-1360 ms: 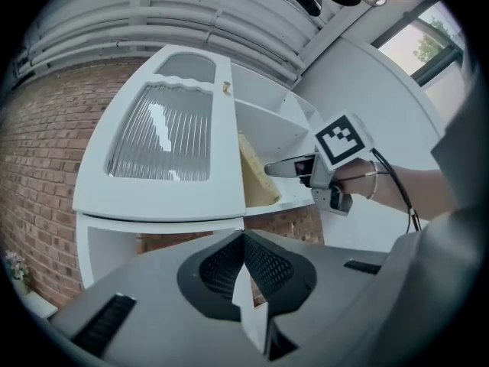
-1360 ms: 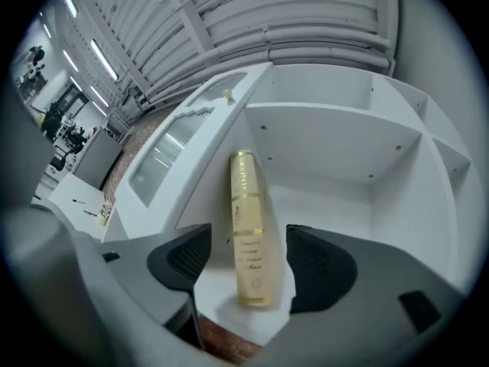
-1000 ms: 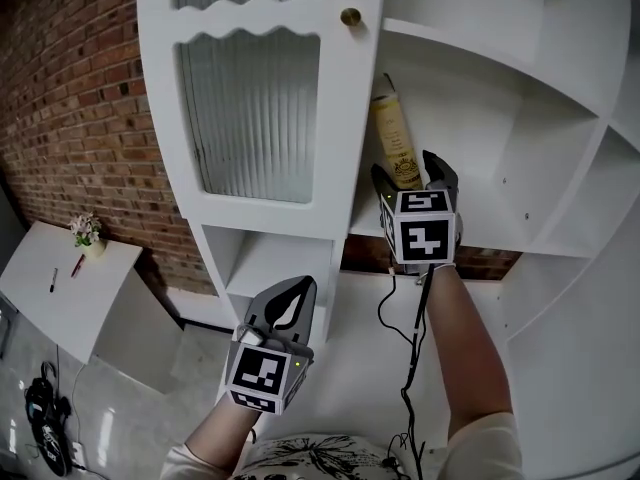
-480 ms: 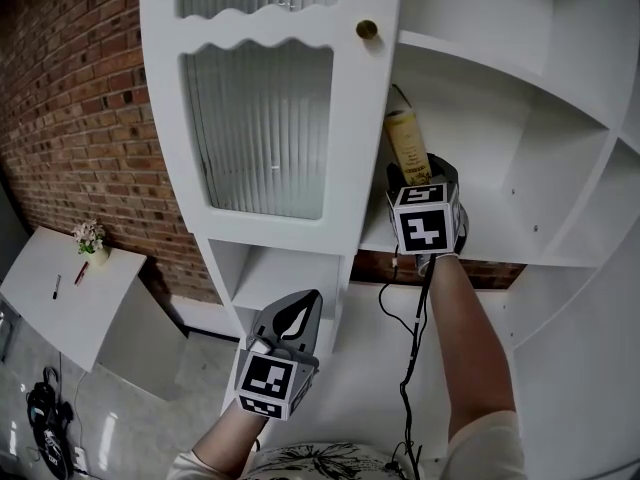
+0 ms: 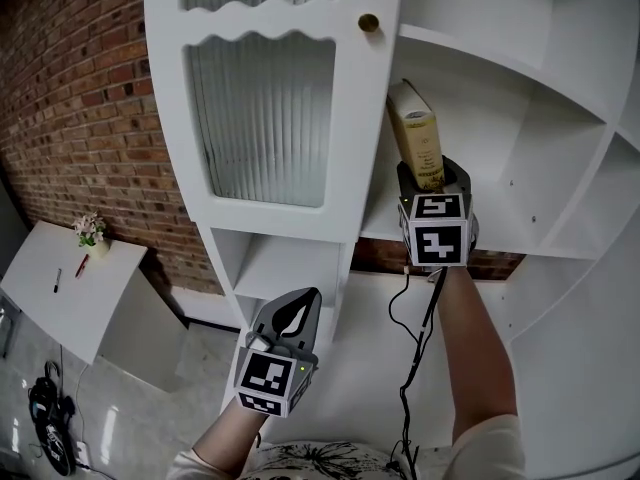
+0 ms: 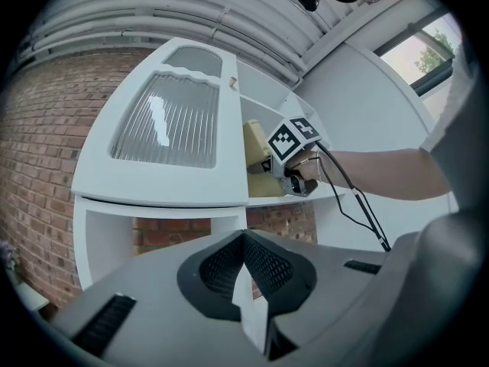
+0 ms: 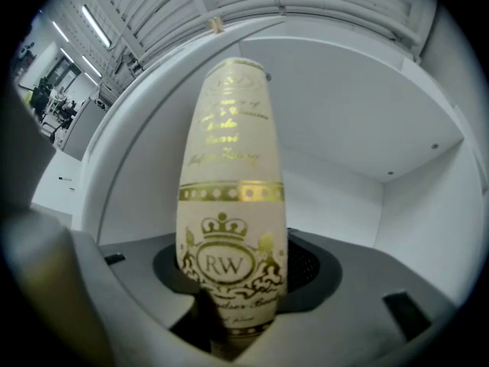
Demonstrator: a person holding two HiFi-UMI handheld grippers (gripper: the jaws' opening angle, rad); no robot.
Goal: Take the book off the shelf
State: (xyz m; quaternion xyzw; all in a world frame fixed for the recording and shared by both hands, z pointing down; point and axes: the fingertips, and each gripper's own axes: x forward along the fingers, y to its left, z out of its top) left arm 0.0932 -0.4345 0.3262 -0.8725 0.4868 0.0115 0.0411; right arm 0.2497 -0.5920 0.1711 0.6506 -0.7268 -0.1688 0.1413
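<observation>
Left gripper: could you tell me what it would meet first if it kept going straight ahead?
Probably the white cabinet, near the upright below its glazed door; depth is hard to judge.

The right tongs point(image 5: 433, 176) hide the lower end of the book point(image 5: 415, 133).

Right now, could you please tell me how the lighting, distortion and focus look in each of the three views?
Head view: even light, sharp, the white shelf with lines bowing toward the edges. Left gripper view: heavy fisheye, black rounded corners, the window washed pale. Right gripper view: the book bulges like a barrel, its gold print glints, its lowest lettering is blurred.
</observation>
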